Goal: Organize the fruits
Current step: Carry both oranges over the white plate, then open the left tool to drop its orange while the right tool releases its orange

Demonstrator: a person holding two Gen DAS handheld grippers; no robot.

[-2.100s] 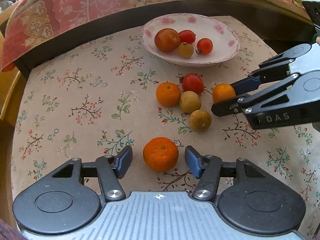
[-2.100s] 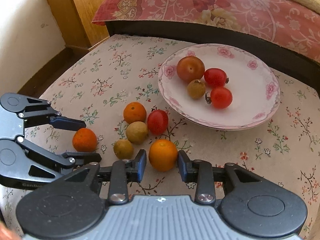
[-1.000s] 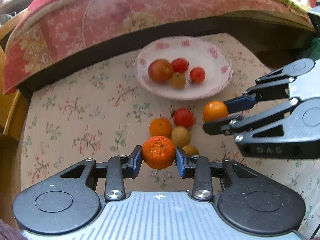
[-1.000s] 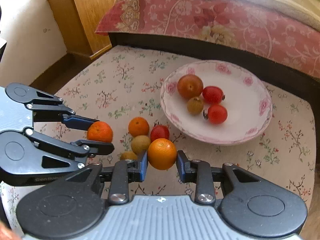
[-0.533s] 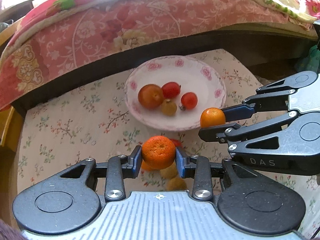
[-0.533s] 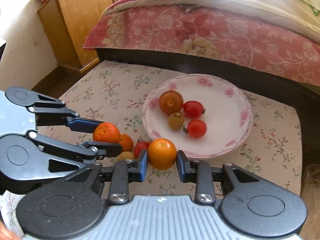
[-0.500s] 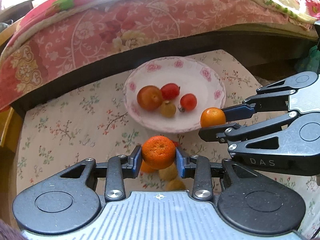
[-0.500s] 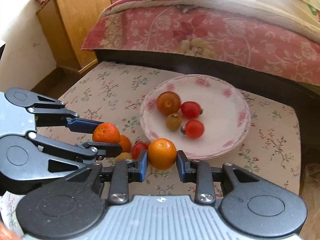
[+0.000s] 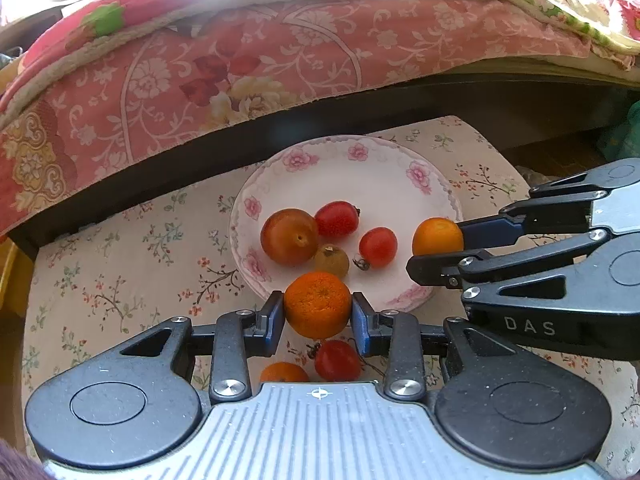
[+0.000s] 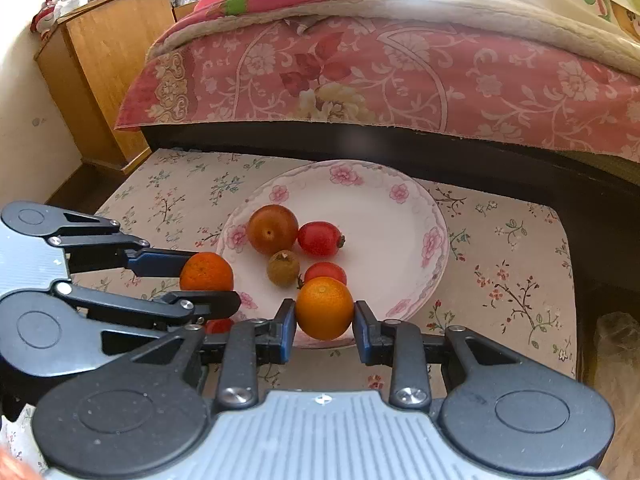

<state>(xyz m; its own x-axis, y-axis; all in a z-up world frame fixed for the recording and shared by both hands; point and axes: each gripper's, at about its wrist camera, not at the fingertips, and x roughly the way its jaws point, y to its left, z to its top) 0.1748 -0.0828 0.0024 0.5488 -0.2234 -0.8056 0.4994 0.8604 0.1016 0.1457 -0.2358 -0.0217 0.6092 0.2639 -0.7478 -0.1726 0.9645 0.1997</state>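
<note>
My left gripper [image 9: 318,316] is shut on a bumpy orange mandarin [image 9: 318,305], held in the air over the near rim of the white flowered plate [image 9: 340,168]. My right gripper [image 10: 324,324] is shut on a smoother orange [image 10: 325,308], also above the plate's [image 10: 400,248] near edge. In the left wrist view the right gripper [image 9: 434,252] comes in from the right with its orange [image 9: 437,236]. The right wrist view has the left gripper [image 10: 208,280] at the left with its mandarin [image 10: 206,271]. On the plate lie a large red-brown fruit [image 9: 289,236], two red tomatoes [image 9: 337,219] and a small brown fruit [image 9: 331,261].
A red tomato [image 9: 337,360] and a small orange [image 9: 283,372] lie on the floral tablecloth [image 9: 120,264] below my left gripper. A bed with a pink flowered cover [image 9: 240,60] runs close behind the plate. A wooden cabinet [image 10: 108,64] stands at the back left.
Both grippers have carried their oranges forward from the loose fruit to above the plate's near rim. The plate now looks nearer and the loose fruit has slipped under the left gripper.
</note>
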